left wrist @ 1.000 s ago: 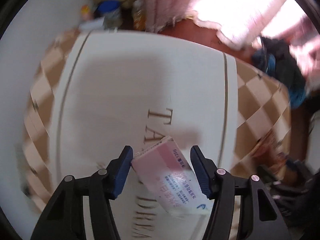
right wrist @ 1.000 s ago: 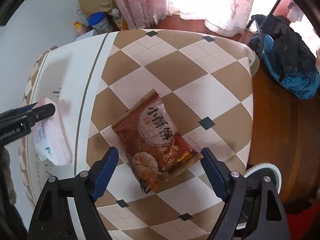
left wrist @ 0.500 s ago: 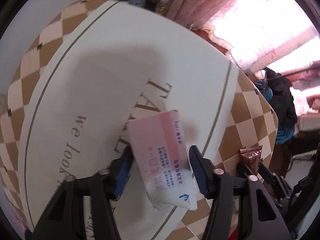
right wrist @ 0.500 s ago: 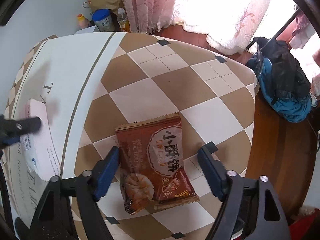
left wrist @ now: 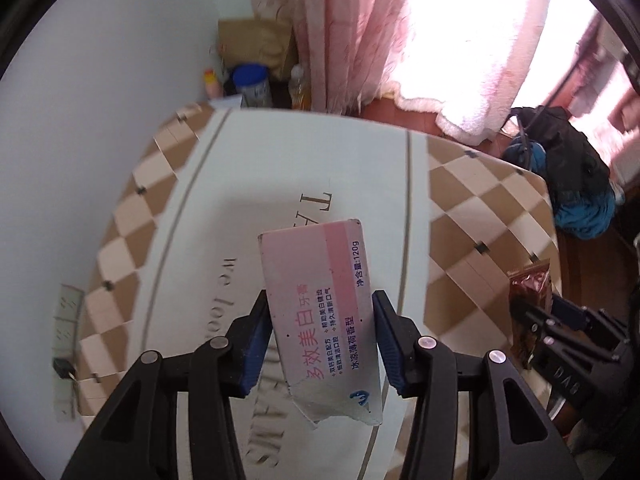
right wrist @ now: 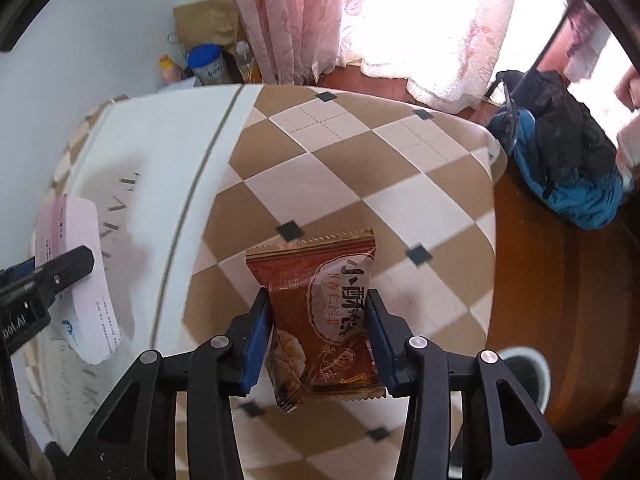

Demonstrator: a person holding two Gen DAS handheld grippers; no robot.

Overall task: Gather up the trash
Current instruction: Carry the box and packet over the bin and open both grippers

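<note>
My left gripper (left wrist: 320, 312) grips a pink and white toothpaste box (left wrist: 316, 268) by its long sides, jaws still closing, and holds it above the tablecloth (left wrist: 280, 168). My right gripper (right wrist: 317, 304) has its blue pads (right wrist: 256, 332) pressed on both sides of a brown snack packet (right wrist: 316, 264), jaws still closing; the packet stands up between them over the checked cloth (right wrist: 360, 160). In the right wrist view the box (right wrist: 68, 236) and left gripper (right wrist: 48, 276) show at the left edge. The left wrist view shows the packet (left wrist: 530, 284) at right.
A blue and black backpack (right wrist: 560, 168) lies on the wooden floor right of the table. A white-rimmed round container (right wrist: 524, 368) stands on the floor at lower right. Behind the table are pink curtains (right wrist: 288, 20), a paper bag (right wrist: 208, 20), a can (right wrist: 208, 64) and bottles.
The right jaws came in from wide open onto the snack packet, which now stands upright between them. The left gripper rose and swung, carrying the box up off the cloth.
</note>
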